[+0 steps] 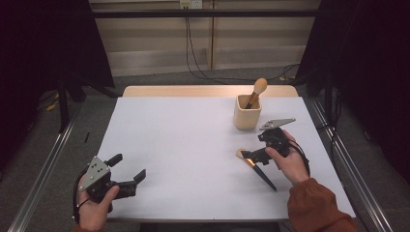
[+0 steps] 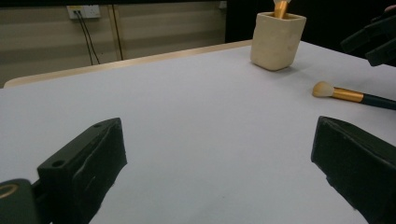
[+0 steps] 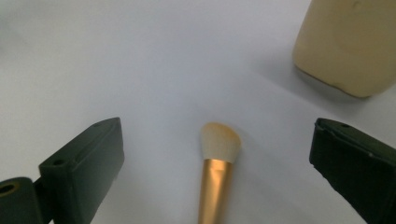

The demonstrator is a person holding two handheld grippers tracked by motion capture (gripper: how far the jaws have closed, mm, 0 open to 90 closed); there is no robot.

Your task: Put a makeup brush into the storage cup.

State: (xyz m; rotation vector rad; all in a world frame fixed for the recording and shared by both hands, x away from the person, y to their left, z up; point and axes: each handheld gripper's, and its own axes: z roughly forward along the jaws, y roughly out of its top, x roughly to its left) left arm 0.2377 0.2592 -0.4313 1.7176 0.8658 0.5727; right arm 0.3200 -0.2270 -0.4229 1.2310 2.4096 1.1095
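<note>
A: Where does the loose makeup brush [image 1: 256, 166] lie?

B: Flat on the white table [image 1: 183, 145], at about four o'clock from the table's middle. Its pale bristle head points toward ten o'clock and its dark handle runs toward four o'clock, with a gold band between them.

A: And the right gripper [image 3: 217, 154]?

B: It hovers over the brush head, jaws spread wide, one on each side of the bristles and touching nothing.

A: What sits nearby?

B: A cream square cup [image 1: 247, 112] at twelve o'clock from that brush, near it but apart. A second brush [image 1: 256, 93] stands tilted inside, its round head up.

A: The left gripper [image 1: 126, 173]?

B: At the table's seven o'clock corner, well apart from the brush, jaws wide apart over bare tabletop, pointing toward two o'clock.
</note>
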